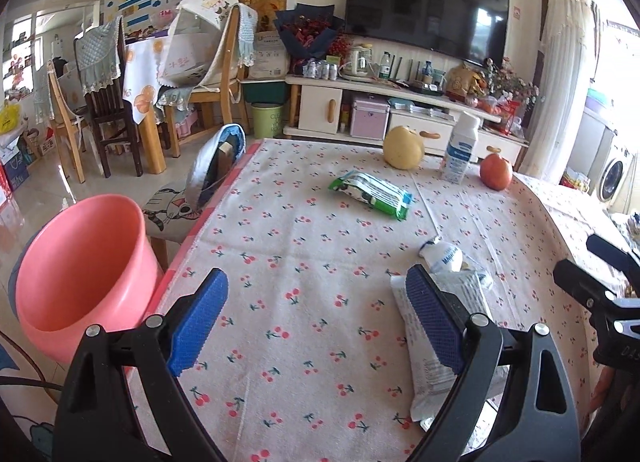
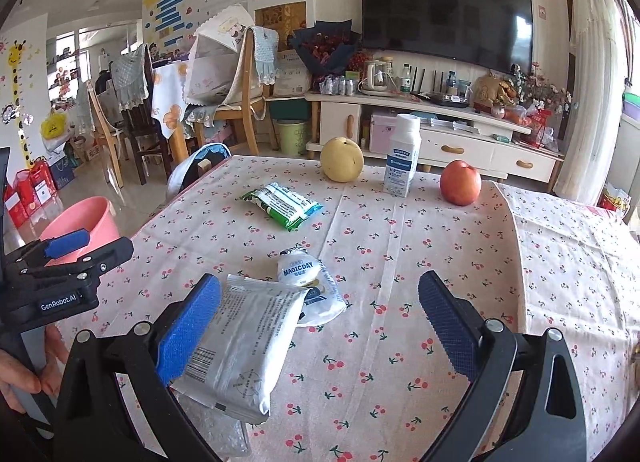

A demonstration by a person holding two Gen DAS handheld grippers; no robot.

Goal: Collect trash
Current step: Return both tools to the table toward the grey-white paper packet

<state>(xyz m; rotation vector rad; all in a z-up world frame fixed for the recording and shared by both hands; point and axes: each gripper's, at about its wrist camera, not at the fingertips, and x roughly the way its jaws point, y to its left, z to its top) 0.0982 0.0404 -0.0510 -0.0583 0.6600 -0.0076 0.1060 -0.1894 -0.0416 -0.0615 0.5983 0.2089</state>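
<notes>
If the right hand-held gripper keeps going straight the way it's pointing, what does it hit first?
Probably bare cherry-print tablecloth. The open right hand-held gripper points down at the cloth; the white wrapper lies beside its left finger, and the MAGICDAY pouch sits slightly left of centre. Depth is unclear.

Left gripper [image 1: 316, 318]: black plastic frame with triangular cut-outs, silver round screw heads at the pivots, blue textured pads [image 1: 198, 322] on both fingers. White "GenRobot.AI" lettering on its black body, seen at the left of the right wrist view, above a grey handle. Right gripper [image 2: 324, 326]: identical black frame, silver screws, blue gridded pads [image 2: 448, 326].
</notes>
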